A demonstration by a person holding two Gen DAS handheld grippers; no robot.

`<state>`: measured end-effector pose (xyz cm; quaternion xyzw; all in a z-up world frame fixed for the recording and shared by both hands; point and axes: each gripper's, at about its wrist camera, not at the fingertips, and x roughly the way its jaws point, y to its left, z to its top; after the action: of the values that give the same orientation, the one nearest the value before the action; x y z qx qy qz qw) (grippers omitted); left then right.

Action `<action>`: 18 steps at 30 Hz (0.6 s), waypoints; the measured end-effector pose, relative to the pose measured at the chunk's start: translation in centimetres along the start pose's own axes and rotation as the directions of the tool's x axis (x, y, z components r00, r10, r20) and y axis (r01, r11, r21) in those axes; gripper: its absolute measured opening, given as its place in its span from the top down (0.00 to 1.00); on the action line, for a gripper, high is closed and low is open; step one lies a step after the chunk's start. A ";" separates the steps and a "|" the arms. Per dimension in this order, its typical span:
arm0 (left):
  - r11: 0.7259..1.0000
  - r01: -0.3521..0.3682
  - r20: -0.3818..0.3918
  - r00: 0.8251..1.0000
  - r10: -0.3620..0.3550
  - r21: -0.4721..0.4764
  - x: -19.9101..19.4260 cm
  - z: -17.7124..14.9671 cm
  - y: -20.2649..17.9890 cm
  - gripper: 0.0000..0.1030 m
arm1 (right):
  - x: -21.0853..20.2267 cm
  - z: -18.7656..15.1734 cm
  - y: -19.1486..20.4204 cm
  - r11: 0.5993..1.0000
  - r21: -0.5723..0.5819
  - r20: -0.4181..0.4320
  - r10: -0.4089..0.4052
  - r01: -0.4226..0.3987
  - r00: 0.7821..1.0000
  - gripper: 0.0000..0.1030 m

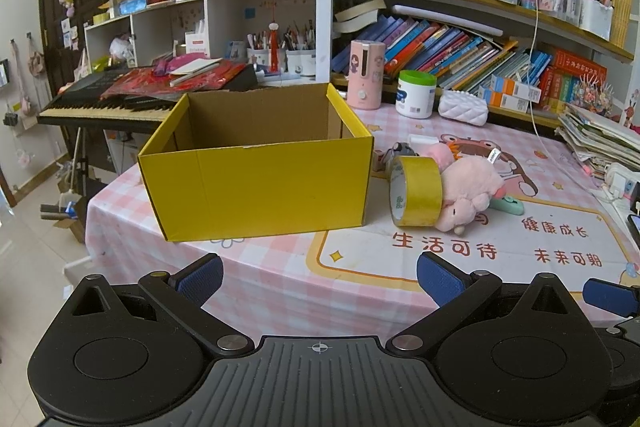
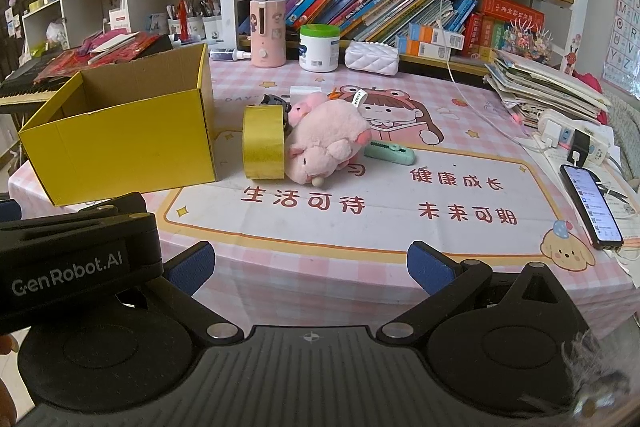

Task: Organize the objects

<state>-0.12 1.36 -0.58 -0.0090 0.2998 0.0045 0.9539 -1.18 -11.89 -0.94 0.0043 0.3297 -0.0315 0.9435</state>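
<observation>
Both claws stand spread to full width with nothing between the blue pads: your left gripper (image 1: pixel 318 277) and your right gripper (image 2: pixel 310 263) hover low over the near edge of the pink checked tablecloth (image 2: pixel 320 267), tilted down toward it.

Ahead and to the left of your right claw sits the open yellow cardboard box (image 2: pixel 128 143); from the left claw it lies almost straight ahead, so the box is nearer your left hand. It looks empty as far as the interior shows.

The loose items lie in a cluster just to the right of the box, ahead of the right claw and slightly left of its centre line. The roll of yellow adhesive tape (image 2: pixel 264 143) stands on edge, its hole axis running roughly left to right across your view, touching the pink plush pig toy (image 2: pixel 324 143) on its right. A mint-green flat plastic cutter (image 2: pixel 390 153) pokes out from behind the plush, long axis left to right. Something small and dark behind the tape is too hidden to identify.

Judgement: right hand is nearer the cluster; tape is the closest pick.
</observation>
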 end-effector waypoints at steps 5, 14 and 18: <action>1.000 0.000 0.001 1.000 0.000 0.000 0.0 0.0 0.0 0.00 | 0.0 0.0 0.0 1.000 0.000 0.001 0.000 0.000 1.000 0.00; 1.000 0.000 0.001 1.000 0.000 0.000 -0.1 0.0 0.2 0.00 | -0.1 0.0 0.0 1.000 0.000 0.001 0.000 0.000 1.000 0.00; 1.000 0.000 0.003 1.000 0.000 0.001 -0.2 0.1 0.2 0.00 | -0.1 0.0 0.0 1.000 0.000 0.002 0.000 0.000 1.000 0.00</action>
<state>-0.22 1.52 -0.43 -0.0088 0.2985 0.0043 0.9543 -1.27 -11.86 -0.87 0.0042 0.3286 -0.0316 0.9439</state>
